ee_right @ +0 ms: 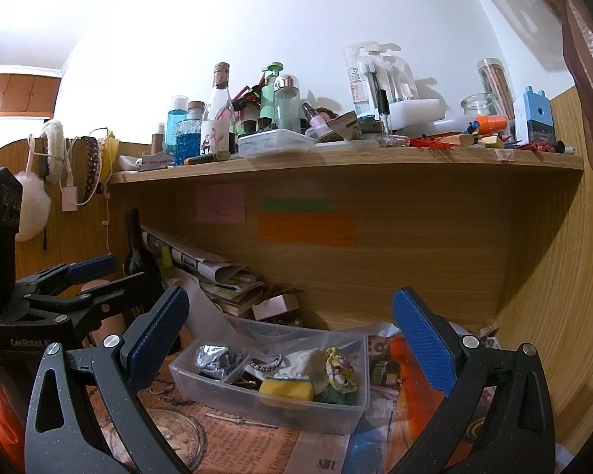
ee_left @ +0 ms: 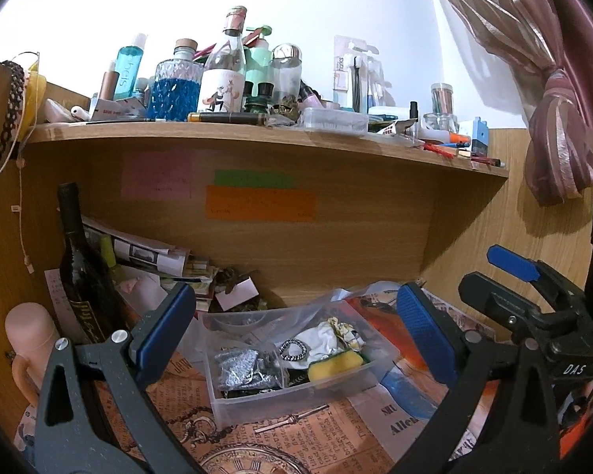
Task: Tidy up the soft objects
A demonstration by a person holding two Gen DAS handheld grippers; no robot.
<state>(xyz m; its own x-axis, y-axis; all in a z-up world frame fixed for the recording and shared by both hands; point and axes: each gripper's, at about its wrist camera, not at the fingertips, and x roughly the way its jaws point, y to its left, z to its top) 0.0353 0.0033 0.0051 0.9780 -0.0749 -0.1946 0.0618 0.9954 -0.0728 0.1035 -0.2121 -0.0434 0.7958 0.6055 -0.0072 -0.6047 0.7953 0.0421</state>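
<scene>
A clear plastic divided bin (ee_left: 257,403) (ee_right: 201,389) sits on the newspaper-covered desk under a wooden shelf. It holds a yellow-green sponge (ee_left: 334,365) (ee_right: 286,387), a white cloth (ee_left: 316,341) (ee_right: 308,359), a patterned scrunchie (ee_left: 346,331) (ee_right: 340,367), a beaded band (ee_left: 292,349) (ee_right: 265,363) and a silver glittery piece (ee_left: 237,365) (ee_right: 213,355). My left gripper (ee_left: 296,328) is open and empty, above and in front of the bin. My right gripper (ee_right: 292,331) is open and empty, also in front of the bin. Each gripper shows in the other's view, the right one (ee_left: 533,296) and the left one (ee_right: 79,280).
A cluttered shelf (ee_left: 257,134) (ee_right: 336,162) carries bottles and jars above. A dark wine bottle (ee_left: 83,268) (ee_right: 138,252), a stack of papers (ee_left: 150,252) (ee_right: 225,276) and a pink flask (ee_left: 29,335) stand left of the bin. A curtain (ee_left: 553,98) hangs right. Headbands and a white puff (ee_right: 31,205) hang left.
</scene>
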